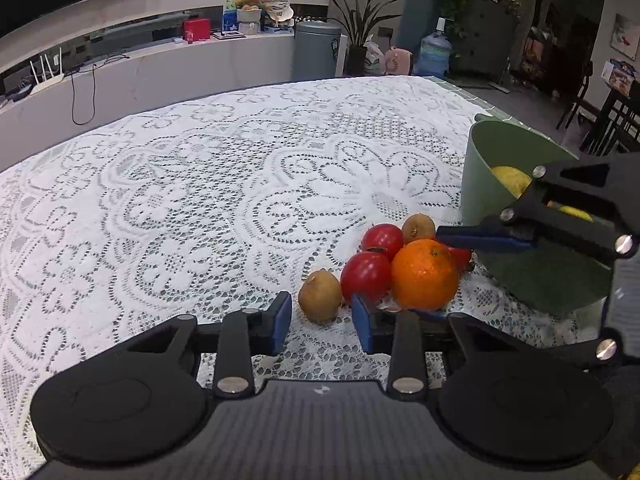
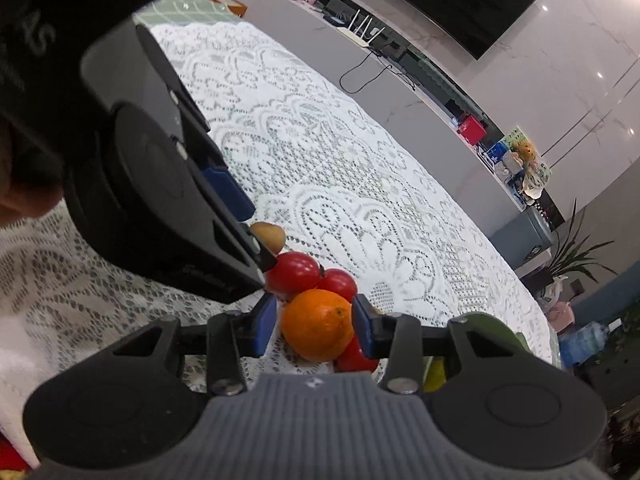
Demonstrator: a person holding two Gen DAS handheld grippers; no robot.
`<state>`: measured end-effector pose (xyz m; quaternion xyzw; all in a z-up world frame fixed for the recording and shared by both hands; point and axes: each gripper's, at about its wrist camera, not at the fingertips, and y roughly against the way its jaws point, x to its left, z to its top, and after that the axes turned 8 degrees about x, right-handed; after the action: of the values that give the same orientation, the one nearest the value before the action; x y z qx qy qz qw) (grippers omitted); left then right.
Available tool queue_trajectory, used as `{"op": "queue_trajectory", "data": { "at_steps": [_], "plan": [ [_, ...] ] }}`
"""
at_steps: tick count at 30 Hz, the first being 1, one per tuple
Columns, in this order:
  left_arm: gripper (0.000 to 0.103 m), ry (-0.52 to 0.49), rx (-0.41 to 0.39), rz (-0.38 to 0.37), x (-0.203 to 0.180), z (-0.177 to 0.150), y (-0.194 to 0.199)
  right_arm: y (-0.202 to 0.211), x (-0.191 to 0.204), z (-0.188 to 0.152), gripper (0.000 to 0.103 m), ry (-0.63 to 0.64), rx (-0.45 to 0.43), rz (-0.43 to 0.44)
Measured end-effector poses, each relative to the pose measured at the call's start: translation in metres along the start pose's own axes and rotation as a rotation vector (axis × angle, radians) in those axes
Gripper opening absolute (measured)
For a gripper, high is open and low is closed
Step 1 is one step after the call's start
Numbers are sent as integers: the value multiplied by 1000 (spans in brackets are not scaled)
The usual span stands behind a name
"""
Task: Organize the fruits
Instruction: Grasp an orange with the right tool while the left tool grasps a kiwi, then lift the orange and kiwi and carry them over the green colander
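An orange [image 1: 425, 273] lies on the lace-covered table in a cluster with red tomatoes [image 1: 366, 274] and two brown kiwis [image 1: 320, 296]. My right gripper [image 2: 314, 326] has its blue pads on either side of the orange [image 2: 318, 325], touching or nearly touching it. My left gripper [image 1: 322, 322] is open and empty, just in front of the near kiwi. A green bucket [image 1: 508, 168] at the right holds a yellow fruit [image 1: 512, 180].
The white lace tablecloth [image 1: 200, 200] covers the table. A low counter [image 1: 120, 68] with a router, a red box and a grey bin stands beyond the far edge. Chairs stand at the far right.
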<state>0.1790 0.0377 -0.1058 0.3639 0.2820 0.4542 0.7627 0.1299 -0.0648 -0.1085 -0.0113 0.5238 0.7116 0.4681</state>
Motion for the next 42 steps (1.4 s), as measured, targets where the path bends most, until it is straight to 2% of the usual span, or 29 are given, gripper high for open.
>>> {"op": "queue_trajectory", "data": {
  "at_steps": [7,10,14,20,25,31,37,42],
  "plan": [
    [35,1,-7,-21,-1,1,-4,-11,5,3,39,35,26,-28],
    [26,10,-4,-9,-1,2,-5,-14,11,2,38,70,26,-62],
    [26,15,-2,3,-1,1,-5,-13,15,1,36,100,19,-83],
    [26,65,-13,24,2,-2,2,-5,11,-3,35,81,-8,-84],
    [26,121,-48,26,1,-7,18,8,8,-6,35,59,-66,-99],
    [26,185,-87,30,-5,-13,39,29,-3,-9,35,-27,-157,-129],
    [26,264,-146,22,-13,-16,61,59,-22,-19,35,-157,-280,-205],
    [26,248,-158,26,-34,-15,75,93,-47,-29,35,-314,-375,-218]
  ]
}}
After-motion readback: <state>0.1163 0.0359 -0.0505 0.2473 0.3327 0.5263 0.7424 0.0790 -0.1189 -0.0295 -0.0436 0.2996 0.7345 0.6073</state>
